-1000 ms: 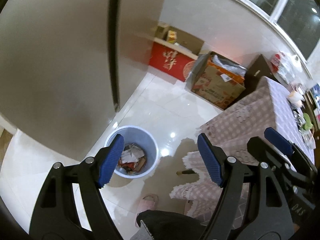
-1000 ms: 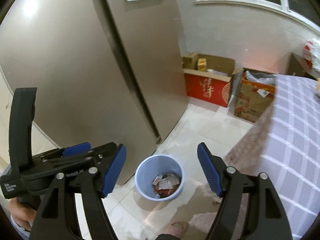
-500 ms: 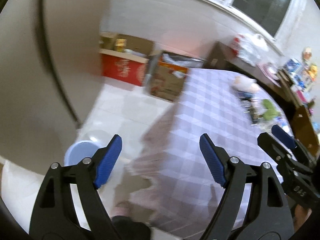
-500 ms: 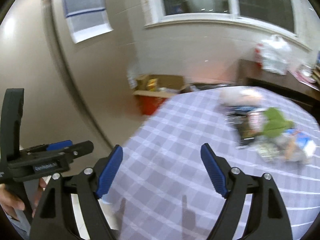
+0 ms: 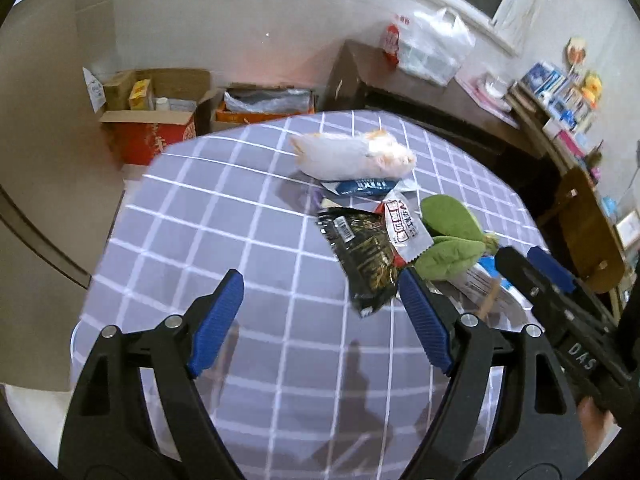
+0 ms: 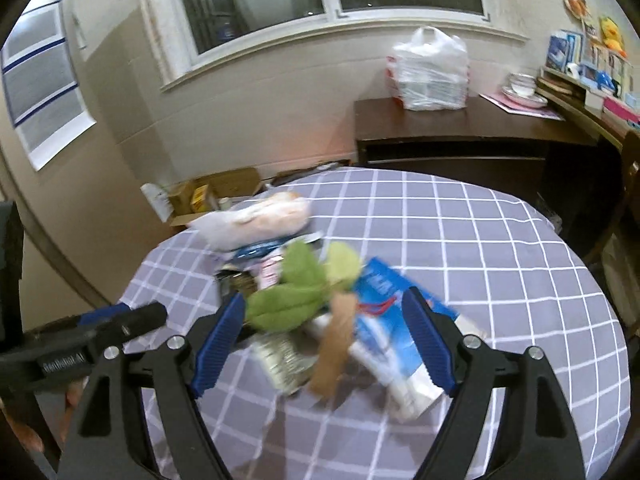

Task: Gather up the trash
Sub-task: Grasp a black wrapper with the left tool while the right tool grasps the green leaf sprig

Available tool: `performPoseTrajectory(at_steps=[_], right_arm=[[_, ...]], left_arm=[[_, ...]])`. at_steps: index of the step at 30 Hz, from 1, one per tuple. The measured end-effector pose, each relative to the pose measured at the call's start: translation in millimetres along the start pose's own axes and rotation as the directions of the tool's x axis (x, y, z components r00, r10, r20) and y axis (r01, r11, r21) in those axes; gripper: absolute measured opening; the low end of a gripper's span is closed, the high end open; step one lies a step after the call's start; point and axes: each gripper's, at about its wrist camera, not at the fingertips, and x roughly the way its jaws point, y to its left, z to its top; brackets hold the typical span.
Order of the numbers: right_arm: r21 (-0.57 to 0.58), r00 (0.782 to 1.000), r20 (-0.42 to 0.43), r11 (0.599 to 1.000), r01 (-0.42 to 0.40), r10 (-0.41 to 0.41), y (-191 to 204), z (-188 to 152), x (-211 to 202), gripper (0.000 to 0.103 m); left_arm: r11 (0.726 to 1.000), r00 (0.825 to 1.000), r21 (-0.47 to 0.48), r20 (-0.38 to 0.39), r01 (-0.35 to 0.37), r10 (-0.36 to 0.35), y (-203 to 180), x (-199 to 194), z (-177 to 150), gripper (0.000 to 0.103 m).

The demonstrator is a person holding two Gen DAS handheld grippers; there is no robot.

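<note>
Swung from bin to table (image 5: 224, 216), both tongs (image 5: 320, 320) (image 6: 326, 340) gape empty.

A: What am I over?
B: From my feeds, a table (image 5: 248, 240) in a purple checked cloth. A white bag (image 5: 352, 156) lies at its far side; nearer, a black wrapper (image 5: 360, 256), a green plush (image 6: 292, 292) and a blue-white packet (image 6: 384, 320) crowd together, touching.

Right gripper (image 6: 322, 344) fingers spread above litter pile (image 6: 320, 300), checked tablecloth (image 6: 500, 248), blurred.
</note>
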Motion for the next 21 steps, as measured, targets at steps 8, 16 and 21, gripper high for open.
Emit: performPoseTrajectory(at_steps=[8, 16, 21], right_arm=[[0.028, 0.998, -0.047, 0.998, -0.05, 0.051, -15, 6, 34, 0.074], [0.015, 0.994, -0.072, 0.996, -0.086, 0.086, -14, 4, 44, 0.041], [-0.016, 0.997, -0.037, 0.998, -0.064, 0.064, -7, 4, 35, 0.024]], left_arm=[[1.0, 0.999, -0.003, -0.039, -0.004, 0.004, -14, 48, 4, 0.079], [0.987, 0.996, 0.138, 0.035, -0.086, 0.082, -38, 57, -2, 0.053], [0.994, 0.999, 0.108, 0.024, -0.035, 0.032, -28, 45, -1, 0.025]])
